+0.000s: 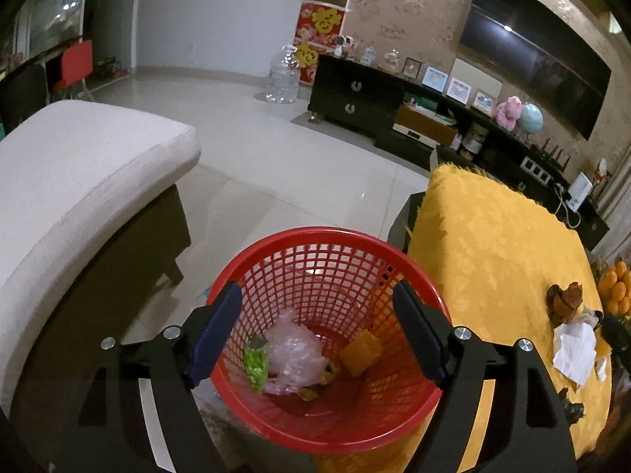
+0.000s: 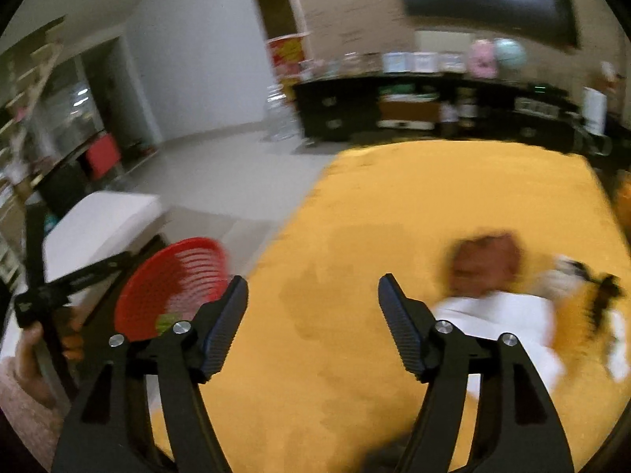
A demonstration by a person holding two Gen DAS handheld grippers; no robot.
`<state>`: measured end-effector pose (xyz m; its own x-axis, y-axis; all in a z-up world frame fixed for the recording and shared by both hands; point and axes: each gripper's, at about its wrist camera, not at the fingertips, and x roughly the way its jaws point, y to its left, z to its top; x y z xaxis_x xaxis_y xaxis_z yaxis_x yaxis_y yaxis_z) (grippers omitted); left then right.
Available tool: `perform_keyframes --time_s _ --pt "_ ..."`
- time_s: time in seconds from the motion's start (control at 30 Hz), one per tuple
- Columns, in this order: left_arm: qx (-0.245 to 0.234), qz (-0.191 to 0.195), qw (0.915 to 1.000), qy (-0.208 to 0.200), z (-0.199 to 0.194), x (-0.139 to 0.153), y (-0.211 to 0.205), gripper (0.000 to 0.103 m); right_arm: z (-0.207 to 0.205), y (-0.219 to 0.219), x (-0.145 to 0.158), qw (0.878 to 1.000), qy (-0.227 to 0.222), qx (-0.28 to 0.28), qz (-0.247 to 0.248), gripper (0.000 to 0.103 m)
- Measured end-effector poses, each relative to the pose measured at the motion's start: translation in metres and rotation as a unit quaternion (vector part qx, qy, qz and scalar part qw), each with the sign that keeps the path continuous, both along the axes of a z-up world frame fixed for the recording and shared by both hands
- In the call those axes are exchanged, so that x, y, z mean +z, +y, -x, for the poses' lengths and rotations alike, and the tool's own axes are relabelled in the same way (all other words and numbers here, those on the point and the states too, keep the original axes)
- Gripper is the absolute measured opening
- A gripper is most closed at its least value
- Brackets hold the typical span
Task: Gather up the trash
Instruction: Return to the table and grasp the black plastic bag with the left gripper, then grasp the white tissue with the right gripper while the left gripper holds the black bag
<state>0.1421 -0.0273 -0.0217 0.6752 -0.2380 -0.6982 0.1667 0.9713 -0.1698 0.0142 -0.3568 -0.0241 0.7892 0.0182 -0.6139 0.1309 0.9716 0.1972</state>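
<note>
The left gripper (image 1: 317,327) is hanging wide and empty, angled down over the red basket (image 1: 276,429), where wrappers are already lying. The right gripper (image 2: 313,325) is gaping empty above the yellow tablecloth (image 2: 394,205); beyond it, white paper (image 2: 501,311) and a brown scrap (image 2: 487,256) are waiting. Reaching hastily risks snagging cloth or scattering paper.

L gripper (image 1: 317,307) tilted down, jaws wide apart, nothing btwn the pads. R gripper (image 2: 313,295) also angled down, jaws spread, empty; view blurred. In R wrist view, person's L hand (image 2: 29,351) grips the other tool's handle, pinkish sleeve at wrist.
</note>
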Motion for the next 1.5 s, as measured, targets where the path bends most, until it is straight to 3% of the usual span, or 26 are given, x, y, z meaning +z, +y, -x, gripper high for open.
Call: perform_keyframes --time_s 0.17,0.33,0.43,0.53,0.63,0.87,1.13,1.17,1.23,1.3,1.5 --pt "-0.018 -0.013 0.9997 -0.013 0.009 0.001 -0.021 0.076 0.056 -0.064 -0.003 0.993 0.001 -0.103 0.056 0.075" --pt "-0.072 -0.026 0.9968 -0.024 0.034 0.000 -0.065 0.078 0.109 -0.118 -0.014 0.971 0.014 -0.208 0.118 0.079" --pt "-0.133 -0.037 0.9902 -0.021 0.057 -0.005 -0.109 0.078 0.133 -0.148 -0.025 0.954 0.025 -0.272 0.121 0.079" --pt "-0.205 -0.049 0.9774 -0.013 0.086 -0.012 -0.156 0.079 0.148 -0.174 -0.035 0.947 0.030 -0.309 0.085 0.079" --pt "-0.266 -0.043 0.9629 0.013 0.109 -0.022 -0.196 0.079 0.150 -0.185 -0.042 0.945 0.036 -0.316 0.074 0.079" --pt "-0.340 -0.050 0.9382 0.045 0.145 -0.038 -0.256 0.079 0.146 -0.199 -0.054 0.946 0.046 -0.320 0.037 0.079" --pt "-0.371 -0.082 0.9231 0.060 0.160 -0.058 -0.288 0.077 0.138 -0.205 -0.065 0.948 0.056 -0.313 0.012 0.079" --pt "-0.373 -0.083 0.9220 0.061 0.161 -0.060 -0.289 0.074 0.137 -0.206 -0.066 0.948 0.057 -0.312 0.011 0.079" --pt "-0.379 -0.084 0.9190 0.067 0.159 -0.062 -0.291 0.052 0.134 -0.207 -0.068 0.949 0.061 -0.310 0.008 0.079" --pt "-0.383 -0.086 0.9163 0.078 0.158 -0.066 -0.293 0.038 0.130 -0.208 -0.071 0.950 0.070 -0.306 0.009 0.079" --pt "-0.382 -0.074 0.9174 0.087 0.155 -0.068 -0.289 0.032 0.115 -0.210 -0.080 0.953 0.089 -0.290 0.017 0.079"
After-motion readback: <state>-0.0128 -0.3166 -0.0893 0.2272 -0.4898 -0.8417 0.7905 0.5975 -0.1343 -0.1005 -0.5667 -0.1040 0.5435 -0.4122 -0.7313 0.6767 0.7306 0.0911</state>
